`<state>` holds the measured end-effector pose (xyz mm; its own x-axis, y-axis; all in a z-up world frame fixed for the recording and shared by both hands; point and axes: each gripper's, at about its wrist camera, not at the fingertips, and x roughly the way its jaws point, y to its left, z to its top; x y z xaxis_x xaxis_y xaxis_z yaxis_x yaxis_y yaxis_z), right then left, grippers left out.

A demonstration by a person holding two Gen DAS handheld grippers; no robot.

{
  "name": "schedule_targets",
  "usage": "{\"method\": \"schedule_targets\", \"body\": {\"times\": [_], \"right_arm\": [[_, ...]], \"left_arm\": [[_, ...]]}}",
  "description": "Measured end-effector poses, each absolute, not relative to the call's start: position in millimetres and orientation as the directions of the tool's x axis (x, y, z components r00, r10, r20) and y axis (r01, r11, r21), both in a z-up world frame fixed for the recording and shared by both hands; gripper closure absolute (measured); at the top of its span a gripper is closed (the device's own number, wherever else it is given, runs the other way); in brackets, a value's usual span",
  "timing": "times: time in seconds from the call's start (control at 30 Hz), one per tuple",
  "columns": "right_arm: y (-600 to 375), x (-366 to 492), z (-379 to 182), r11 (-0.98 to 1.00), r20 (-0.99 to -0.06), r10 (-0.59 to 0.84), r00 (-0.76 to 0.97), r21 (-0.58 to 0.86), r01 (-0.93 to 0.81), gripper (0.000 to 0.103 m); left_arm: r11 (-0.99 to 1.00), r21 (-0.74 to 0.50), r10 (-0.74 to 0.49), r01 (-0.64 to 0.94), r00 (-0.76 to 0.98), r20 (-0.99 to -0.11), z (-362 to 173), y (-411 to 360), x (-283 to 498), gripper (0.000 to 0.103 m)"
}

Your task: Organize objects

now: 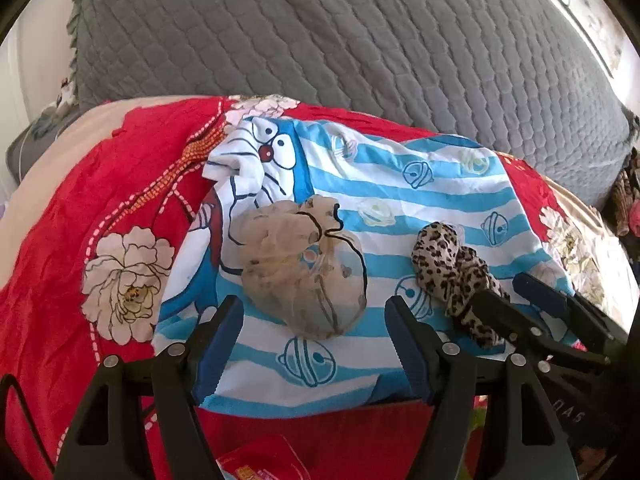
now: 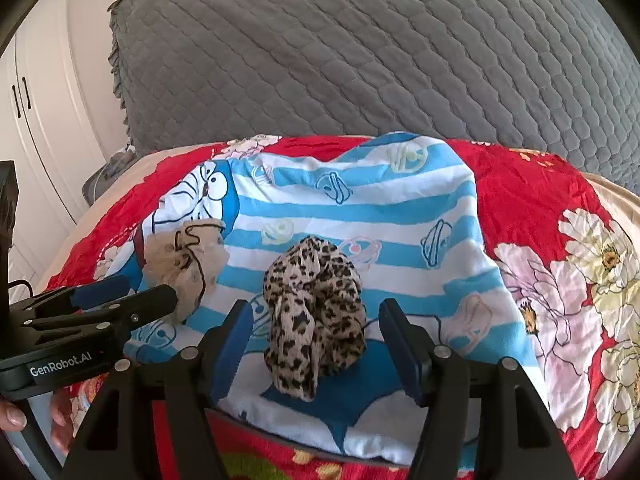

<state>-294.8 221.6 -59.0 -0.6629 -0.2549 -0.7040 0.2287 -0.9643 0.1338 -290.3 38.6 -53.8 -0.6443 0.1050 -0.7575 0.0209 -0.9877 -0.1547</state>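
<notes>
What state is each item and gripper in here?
Sheer beige dotted fabric bundle: bunched, lying loose on the cloth.
Leopard-print fabric bundle: crumpled, lying free between the right fingers.
Blue-and-white striped cartoon cloth: spread out, wrinkled.
Left gripper: open, empty.
Right gripper: open, pads clear of the bundle.

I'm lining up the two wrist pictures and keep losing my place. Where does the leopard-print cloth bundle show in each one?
Left wrist view: the leopard-print bundle lies right of centre, beyond the left claw, partly behind the right claw's fingers.
Right wrist view: the bundle sits low in the centre, between the open fingers of the right claw.
Shared landmark: the blue-striped cartoon cloth beneath it.
</notes>
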Motion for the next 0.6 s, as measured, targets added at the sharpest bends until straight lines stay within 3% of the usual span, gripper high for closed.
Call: {"method": "schedule_targets", "body": {"times": [0.27,0.47,0.6], "right_arm": [[222.9,-282.3,-47.1,-0.961,-0.703,-0.265,-0.66,0.138,0.238,0.032],[219.9,-272.3,-41.1,-0.967,-0.729,-0.232,-0.645,0.1,0.234,0.031],[219.4,-261.5,-29.6,-0.969,-0.732,-0.219,-0.645,0.084,0.234,0.031]], "left_arm": [[-0.984,-0.18,0.135,0.008,-0.629,-0.766,-52.1,35.2,-273.9,0.027],[-0.995,-0.095,0.098,-0.04,-0.635,-0.766,-44.8,43.8,-260.4,0.027],[-0.993,-0.114,0.117,-0.044,-0.621,-0.775,-40.5,43.7,-250.4,0.027]]}}
